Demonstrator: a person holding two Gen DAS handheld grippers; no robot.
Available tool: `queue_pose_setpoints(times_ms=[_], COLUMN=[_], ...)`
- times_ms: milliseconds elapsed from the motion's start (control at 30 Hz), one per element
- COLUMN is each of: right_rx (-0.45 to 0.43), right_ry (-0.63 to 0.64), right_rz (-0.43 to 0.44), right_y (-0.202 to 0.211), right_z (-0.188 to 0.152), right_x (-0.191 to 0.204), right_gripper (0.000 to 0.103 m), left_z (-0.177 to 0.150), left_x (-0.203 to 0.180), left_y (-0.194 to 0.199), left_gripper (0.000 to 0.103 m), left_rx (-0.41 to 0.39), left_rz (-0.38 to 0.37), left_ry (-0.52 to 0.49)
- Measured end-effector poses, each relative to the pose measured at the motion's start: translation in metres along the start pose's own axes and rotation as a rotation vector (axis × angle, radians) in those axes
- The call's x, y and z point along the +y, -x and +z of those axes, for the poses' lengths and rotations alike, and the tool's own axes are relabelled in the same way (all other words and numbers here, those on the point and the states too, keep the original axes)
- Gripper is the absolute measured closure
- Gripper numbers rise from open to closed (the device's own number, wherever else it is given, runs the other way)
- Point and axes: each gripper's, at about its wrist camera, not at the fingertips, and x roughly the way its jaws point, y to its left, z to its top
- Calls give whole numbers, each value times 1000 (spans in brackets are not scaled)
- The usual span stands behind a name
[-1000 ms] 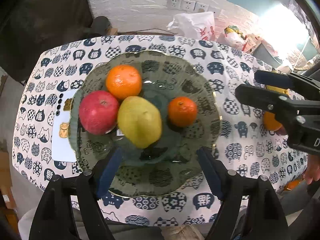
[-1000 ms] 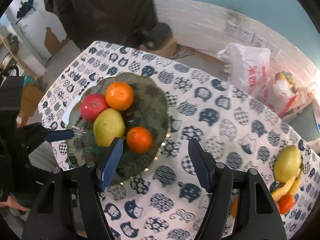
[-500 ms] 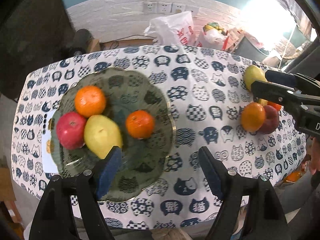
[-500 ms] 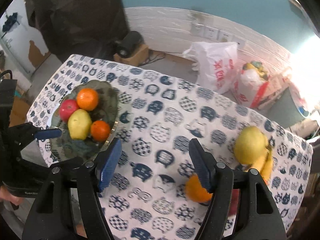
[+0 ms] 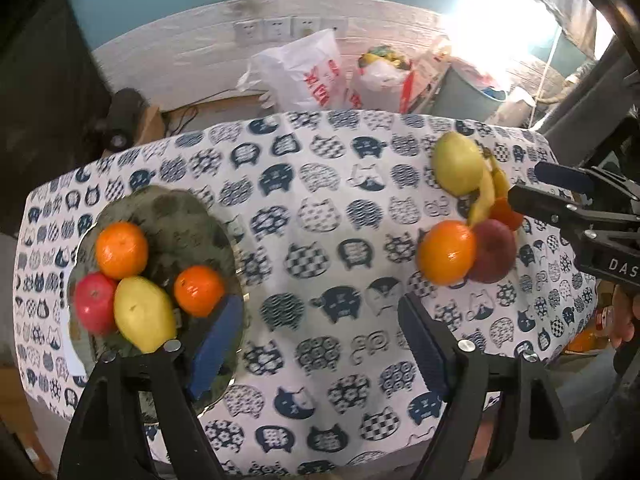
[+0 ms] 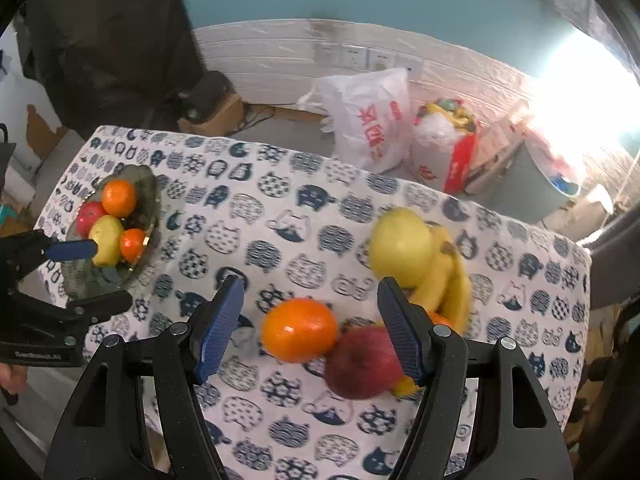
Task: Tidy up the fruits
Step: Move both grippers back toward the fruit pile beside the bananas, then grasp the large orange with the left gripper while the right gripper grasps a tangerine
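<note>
Black gripper (image 6: 310, 324) — blue pads (image 6: 218, 322)

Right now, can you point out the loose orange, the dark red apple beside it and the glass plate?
loose orange (image 6: 299, 330): right wrist view, middle of its peel.
dark red apple (image 6: 362, 362): right wrist view, centre of its skin.
glass plate (image 5: 176, 216): left wrist view, bare patch.

At left in our left wrist view, the glass plate (image 5: 160, 208) holds two oranges, a red apple (image 5: 94, 306) and a pear. At right we see a loose orange (image 5: 447, 252), dark apple (image 5: 494, 256), pear and bananas (image 5: 486, 196) clustered touching.

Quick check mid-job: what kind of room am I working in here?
Probably a lived-in home room, not a lab: a table under a cat-print tablecloth, wall sockets, and plastic shopping bags on the floor by the wall.
</note>
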Motion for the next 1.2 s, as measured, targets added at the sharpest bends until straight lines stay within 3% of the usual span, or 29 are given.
queue_pose_setpoints(times_ms=[267, 567, 1067, 1200], right_rx=[29, 62, 75, 81], right_ry=[-66, -144, -193, -194], right_rz=[-35, -67, -47, -32], right_y=[3, -4, -10, -15], right_z=[-19, -41, -63, -62], right_x=[-46, -89, -123, -124], right_gripper=[33, 33, 33, 33], left_z=[13, 24, 34, 36], left_x=[-39, -74, -113, -116], left_y=[-9, -35, -97, -107], left_gripper=[17, 17, 17, 17], left_rx=[-6, 43, 162, 186], left_rz=[-28, -61, -91, -116], left_ry=[-75, -130, -220, -205])
